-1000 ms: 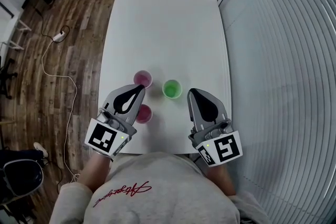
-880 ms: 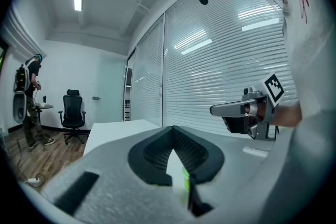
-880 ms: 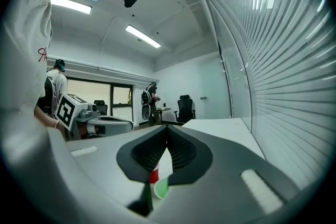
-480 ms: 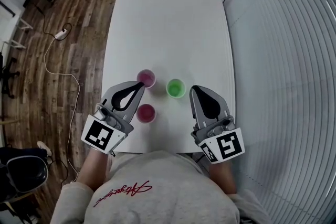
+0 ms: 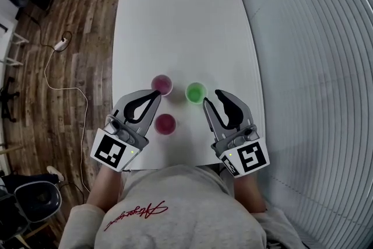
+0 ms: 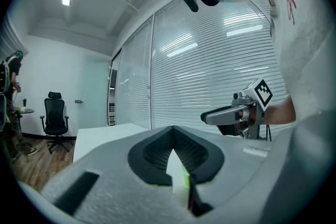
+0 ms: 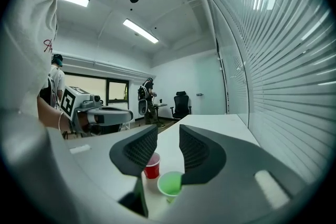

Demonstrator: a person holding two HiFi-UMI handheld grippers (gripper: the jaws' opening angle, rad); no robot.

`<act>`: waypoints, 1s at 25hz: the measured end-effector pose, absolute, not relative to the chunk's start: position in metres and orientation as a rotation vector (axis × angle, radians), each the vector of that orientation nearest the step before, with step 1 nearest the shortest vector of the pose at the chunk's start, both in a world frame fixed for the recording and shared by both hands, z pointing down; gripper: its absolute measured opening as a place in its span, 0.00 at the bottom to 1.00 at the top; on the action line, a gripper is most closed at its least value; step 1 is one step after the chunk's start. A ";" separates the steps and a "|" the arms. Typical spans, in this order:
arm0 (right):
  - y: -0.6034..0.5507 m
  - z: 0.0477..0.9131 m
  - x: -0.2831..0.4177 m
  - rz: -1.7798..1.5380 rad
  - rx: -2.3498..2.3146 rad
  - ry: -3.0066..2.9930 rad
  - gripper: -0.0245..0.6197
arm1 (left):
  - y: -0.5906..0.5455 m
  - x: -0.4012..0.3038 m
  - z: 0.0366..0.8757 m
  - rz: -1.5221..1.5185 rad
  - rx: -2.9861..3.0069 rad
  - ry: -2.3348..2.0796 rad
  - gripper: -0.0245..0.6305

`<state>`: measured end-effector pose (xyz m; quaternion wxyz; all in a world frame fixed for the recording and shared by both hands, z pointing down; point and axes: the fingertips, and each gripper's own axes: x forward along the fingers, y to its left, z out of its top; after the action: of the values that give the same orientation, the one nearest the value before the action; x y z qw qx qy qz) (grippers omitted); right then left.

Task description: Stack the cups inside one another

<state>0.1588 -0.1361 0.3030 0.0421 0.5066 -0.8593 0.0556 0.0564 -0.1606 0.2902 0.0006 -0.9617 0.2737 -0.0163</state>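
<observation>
Three cups stand upright and apart on the white table [image 5: 175, 20]: a pink cup [image 5: 162, 84], a green cup [image 5: 196, 93] and a darker red cup [image 5: 165, 123] nearest me. My left gripper [image 5: 156, 96] is shut and empty, its tip between the pink and red cups. My right gripper [image 5: 211, 99] sits just right of the green cup; its jaws are opening with nothing between them. In the right gripper view the green cup [image 7: 170, 183] lies just beyond the parted jaws [image 7: 167, 136], a red cup [image 7: 152, 165] behind it.
The table's near edge runs just under both grippers. Wooden floor with a white cable [image 5: 58, 73] lies to the left, a wall of blinds [image 5: 315, 67] to the right. Office chairs and people stand far off in the room.
My right gripper's jaws have gone from shut to parted, and it has edged forward toward the green cup. The left gripper has stayed in place. No cup has moved.
</observation>
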 end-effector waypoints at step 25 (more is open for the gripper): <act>-0.154 0.387 0.133 0.173 1.565 -2.413 0.68 | -0.158 -0.004 0.306 -0.058 -3.032 0.933 0.04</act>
<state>0.1329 -0.1541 0.3870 0.1298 0.5385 -0.8305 0.0594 -0.0041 -0.1579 0.3063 -0.0156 -0.9555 0.2941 -0.0182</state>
